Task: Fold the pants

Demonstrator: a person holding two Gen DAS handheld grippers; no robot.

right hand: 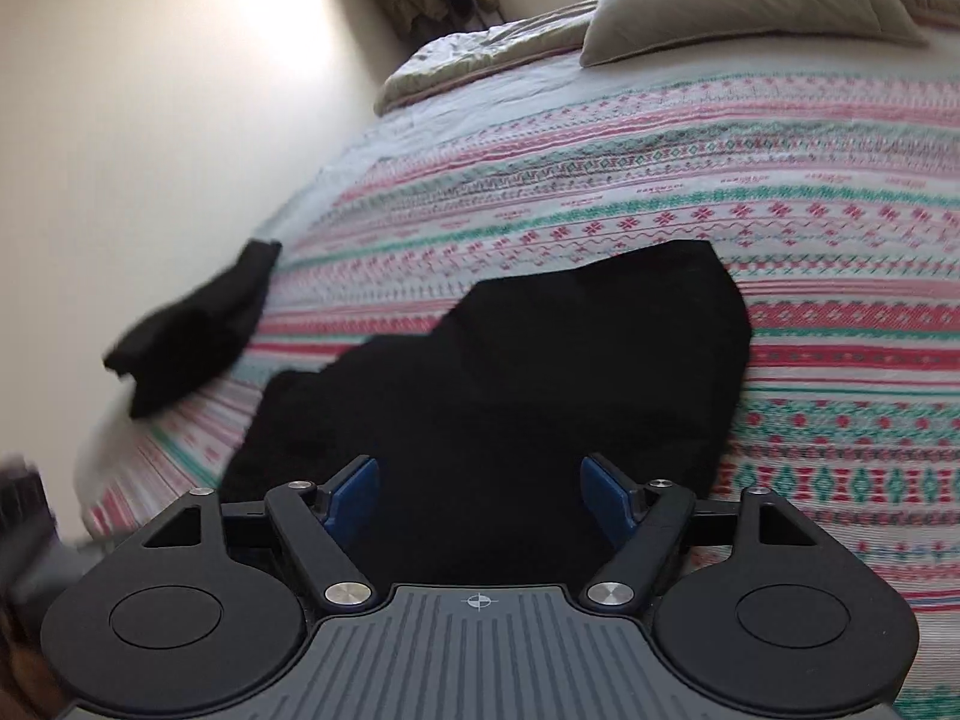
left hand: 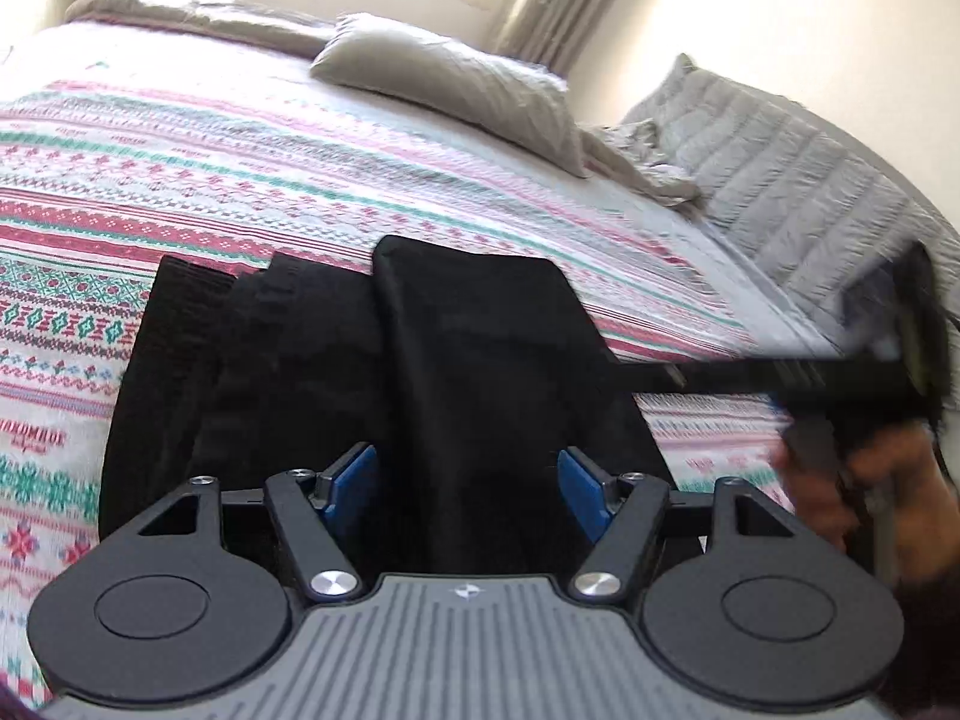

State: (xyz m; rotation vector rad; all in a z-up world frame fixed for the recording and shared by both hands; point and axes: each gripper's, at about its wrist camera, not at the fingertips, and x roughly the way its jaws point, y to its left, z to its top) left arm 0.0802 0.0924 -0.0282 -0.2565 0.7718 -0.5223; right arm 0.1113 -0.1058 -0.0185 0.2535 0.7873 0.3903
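Black pants point(left hand: 384, 372) lay on a bed point(left hand: 180, 180) covered by a patterned bedspread in pink, red and teal stripes. Seen from the left wrist camera, the pants were folded into a compact stack, with a ribbed band along the left side and a smoother layer lapped over the right. The left tool point(left hand: 468, 486) hovered at the near edge of that stack with its blue pads spread wide, pinching nothing. The right tool point(right hand: 480, 495) likewise stood spread above the dark cloth, gripping nothing. In the left view, the right tool appeared blurred at the right edge, held in a person's hand point(left hand: 852, 480). A second dark garment point(right hand: 192, 330) hung at the bed's left side in the right view. Grey pillows point(left hand: 456, 84) and a quilted grey blanket point(left hand: 780, 180) lay at the head of the bed.

The fold looked nearly done. The likely risks were that the uneven top layer would slide or spring open once released, or that a spread pad would snag the cloth and drag the stack apart.
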